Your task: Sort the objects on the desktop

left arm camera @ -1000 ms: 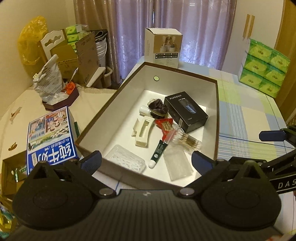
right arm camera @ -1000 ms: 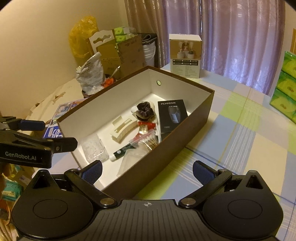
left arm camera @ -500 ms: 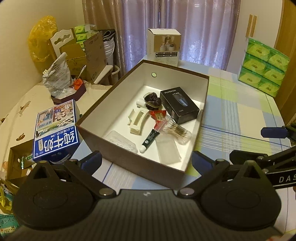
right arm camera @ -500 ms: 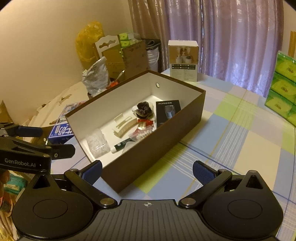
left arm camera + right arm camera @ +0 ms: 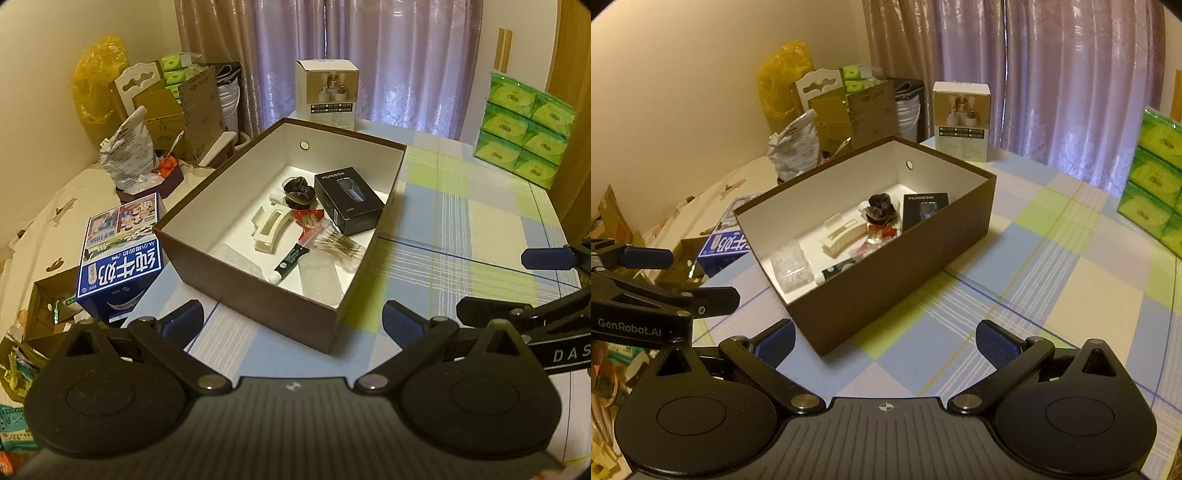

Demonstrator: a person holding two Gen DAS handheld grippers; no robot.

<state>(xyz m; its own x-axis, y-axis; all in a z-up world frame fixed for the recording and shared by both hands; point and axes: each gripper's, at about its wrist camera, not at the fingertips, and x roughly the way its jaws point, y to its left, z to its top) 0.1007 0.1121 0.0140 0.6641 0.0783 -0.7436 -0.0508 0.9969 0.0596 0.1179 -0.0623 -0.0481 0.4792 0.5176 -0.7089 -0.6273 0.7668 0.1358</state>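
A brown box (image 5: pixel 258 299) with a white inside stands on the checked tablecloth; it shows in the right wrist view too, brown box (image 5: pixel 905 273). Inside lie a black carton (image 5: pixel 347 205), a dark scrunchie (image 5: pixel 297 190), a cream hair claw (image 5: pixel 269 229), a green-black tube (image 5: pixel 291 258), cotton swabs (image 5: pixel 338 242) and a clear packet (image 5: pixel 790 266). My left gripper (image 5: pixel 293 323) hangs open in front of the box's near wall, holding nothing. My right gripper (image 5: pixel 884 341) is open and empty near the box's front corner.
A blue milk carton (image 5: pixel 122 258) lies left of the box at the table edge. A white product box (image 5: pixel 327 94) stands behind it. Green tissue packs (image 5: pixel 524 129) are stacked at the far right. Bags and cardboard (image 5: pixel 177 103) crowd the back left. Checked tablecloth (image 5: pixel 1052 280) stretches to the right.
Both grippers have drawn back and up from the box, so it looks smaller and farther. The items inside have not moved. Both stay open.
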